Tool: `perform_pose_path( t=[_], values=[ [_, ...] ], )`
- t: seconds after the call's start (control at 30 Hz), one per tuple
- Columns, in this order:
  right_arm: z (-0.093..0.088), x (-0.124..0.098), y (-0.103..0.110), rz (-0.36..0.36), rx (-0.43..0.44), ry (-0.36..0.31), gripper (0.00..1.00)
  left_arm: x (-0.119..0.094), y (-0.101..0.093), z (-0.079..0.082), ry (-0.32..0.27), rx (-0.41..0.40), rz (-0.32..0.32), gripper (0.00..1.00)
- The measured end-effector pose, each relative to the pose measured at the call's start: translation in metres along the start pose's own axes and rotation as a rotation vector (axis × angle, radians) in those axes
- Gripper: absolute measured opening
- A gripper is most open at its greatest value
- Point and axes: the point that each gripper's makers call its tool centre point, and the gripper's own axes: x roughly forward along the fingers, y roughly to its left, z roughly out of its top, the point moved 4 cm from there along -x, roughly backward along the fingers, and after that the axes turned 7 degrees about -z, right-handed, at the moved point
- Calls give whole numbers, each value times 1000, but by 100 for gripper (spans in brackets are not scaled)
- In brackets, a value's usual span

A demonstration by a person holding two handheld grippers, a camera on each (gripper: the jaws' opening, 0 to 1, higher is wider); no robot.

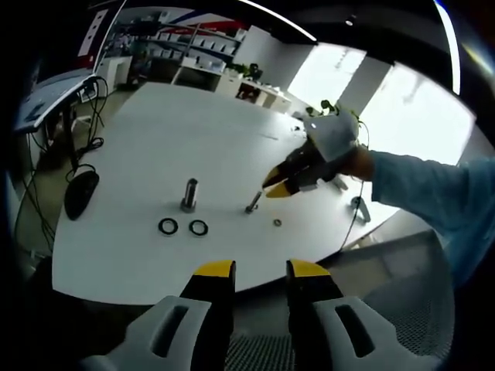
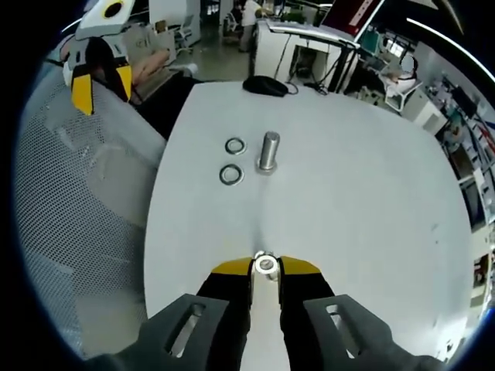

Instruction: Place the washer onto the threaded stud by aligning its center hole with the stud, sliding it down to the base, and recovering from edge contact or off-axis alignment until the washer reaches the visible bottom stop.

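Yellow-tipped right gripper (image 2: 265, 267) pinches small bolt (image 2: 266, 265) (washers (image 2: 234, 145) untouched).

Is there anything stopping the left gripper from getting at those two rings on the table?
Probably not. The left gripper is open, and the white table before the two rings looks bare. The large stud stands behind them.

Bright, even indoor light with strong fisheye bending.

In the left gripper view we see the window (image 1: 363, 85) blown out to white glare and a ceiling light strip (image 1: 278, 19) curving overhead; the white worktop (image 1: 178, 139) looks evenly lit, shadows under it soft and faint. In both views we find straight edges bowed toward the rim, where the background goes soft.
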Motion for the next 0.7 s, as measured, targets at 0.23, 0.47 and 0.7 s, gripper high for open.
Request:
perform_pose_path(
  t=[0.23, 0.47, 0.7],
  values=[
    [2, 2, -1, -7, -28, 0, 14, 0, 0, 0, -2, -1, 0, 24],
    [6, 4, 1, -13, -72, 3, 14, 0, 0, 0, -2, -1, 1, 24],
    [6, 7, 2, -26, -119, 13, 14, 0, 0, 0, -4, -1, 0, 24]
  ],
)
